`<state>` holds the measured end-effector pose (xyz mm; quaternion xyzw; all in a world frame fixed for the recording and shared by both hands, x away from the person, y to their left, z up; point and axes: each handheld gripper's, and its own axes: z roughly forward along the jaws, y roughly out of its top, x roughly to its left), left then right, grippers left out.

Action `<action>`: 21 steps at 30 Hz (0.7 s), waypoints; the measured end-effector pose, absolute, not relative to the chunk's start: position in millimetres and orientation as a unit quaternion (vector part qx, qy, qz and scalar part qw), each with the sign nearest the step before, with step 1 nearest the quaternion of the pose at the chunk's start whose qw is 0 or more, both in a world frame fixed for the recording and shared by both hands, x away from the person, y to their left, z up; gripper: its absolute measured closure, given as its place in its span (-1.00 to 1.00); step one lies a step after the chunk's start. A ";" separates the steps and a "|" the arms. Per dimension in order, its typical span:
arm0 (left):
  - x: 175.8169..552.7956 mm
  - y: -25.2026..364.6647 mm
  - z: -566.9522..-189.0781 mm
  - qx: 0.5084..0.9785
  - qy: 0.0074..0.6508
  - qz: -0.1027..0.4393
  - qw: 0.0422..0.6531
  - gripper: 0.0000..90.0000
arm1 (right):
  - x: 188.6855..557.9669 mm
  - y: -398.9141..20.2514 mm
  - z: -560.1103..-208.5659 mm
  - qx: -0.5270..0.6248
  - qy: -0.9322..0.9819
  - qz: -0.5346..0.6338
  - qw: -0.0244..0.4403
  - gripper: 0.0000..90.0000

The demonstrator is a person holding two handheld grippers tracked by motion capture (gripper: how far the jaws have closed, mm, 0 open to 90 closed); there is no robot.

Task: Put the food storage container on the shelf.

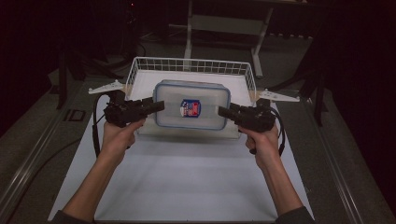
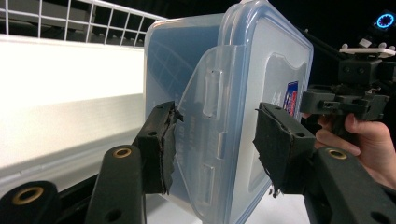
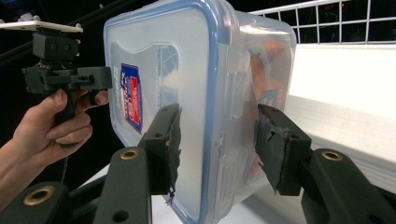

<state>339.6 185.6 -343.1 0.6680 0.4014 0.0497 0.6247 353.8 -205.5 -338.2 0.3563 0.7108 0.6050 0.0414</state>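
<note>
High view: you've got the clear lidded container [image 1: 192, 104] between both grippers, above the white wire basket [image 1: 140, 65] that sits on the white surface [image 1: 187, 177]. Whether the container's base touches the basket floor can't be told from here; it looks lifted or close to it.

Left gripper [image 1: 156, 105] grips the container's left end. In the left gripper view its jaws are clamped across that end, one pad on the lid face and one on the body side, over the side latch flap [image 2: 210, 116]. Right gripper [image 1: 225, 112] mirrors this on the other end: in the right gripper view the jaws are clamped across lid and body, with the blue seal rim [image 3: 212, 93] between them. Label sticker [image 1: 190, 108] faces up, so the container is level.

To do this well, judging from the frames:
- Keep both hands at the same height, otherwise the box tilts and slips from a pad.
- Don't relax either squeeze; smooth plastic, and each grip bites only an end edge.
- Move both hands together, same pace, no pulling apart.
- Mind the wire rim when clearing or lowering; a snagged corner could twist the box out.
- Avoid prying the latch flap with the left pad.
</note>
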 end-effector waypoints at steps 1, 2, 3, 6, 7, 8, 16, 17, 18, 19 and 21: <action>341.3 185.5 -341.7 0.667 0.402 0.051 0.625 0.09 | 356.0 -205.7 -337.3 0.356 0.710 0.606 0.041 0.15; 342.7 185.4 -340.7 0.667 0.402 0.051 0.625 0.09 | 357.8 -205.6 -336.5 0.357 0.710 0.606 0.040 0.15; 344.9 185.4 -339.3 0.667 0.403 0.052 0.625 0.09 | 359.3 -205.4 -336.0 0.357 0.709 0.607 0.040 0.15; 352.7 186.2 -334.6 0.665 0.403 0.049 0.627 0.09 | 364.7 -204.9 -332.2 0.358 0.708 0.607 0.042 0.15; 354.2 186.3 -333.4 0.664 0.403 0.049 0.627 0.09 | 366.7 -204.7 -330.0 0.358 0.708 0.608 0.043 0.15; 356.9 186.5 -331.6 0.662 0.404 0.049 0.630 0.09 | 368.0 -204.5 -328.8 0.358 0.707 0.608 0.044 0.15; 374.0 187.0 -326.2 0.647 0.413 0.050 0.639 0.09 | 384.4 -203.1 -321.4 0.365 0.703 0.609 0.042 0.15; 375.7 186.9 -326.3 0.645 0.415 0.049 0.639 0.09 | 387.7 -202.7 -321.4 0.367 0.702 0.609 0.041 0.15; 378.2 186.9 -326.4 0.643 0.418 0.049 0.640 0.09 | 389.9 -202.5 -321.5 0.369 0.701 0.609 0.039 0.15; 380.6 187.3 -326.7 0.642 0.420 0.048 0.639 0.09 | 392.8 -202.2 -321.8 0.371 0.700 0.608 0.037 0.14; 385.8 187.7 -327.9 0.637 0.427 0.046 0.640 0.09 | 398.4 -201.3 -322.3 0.376 0.699 0.607 0.032 0.14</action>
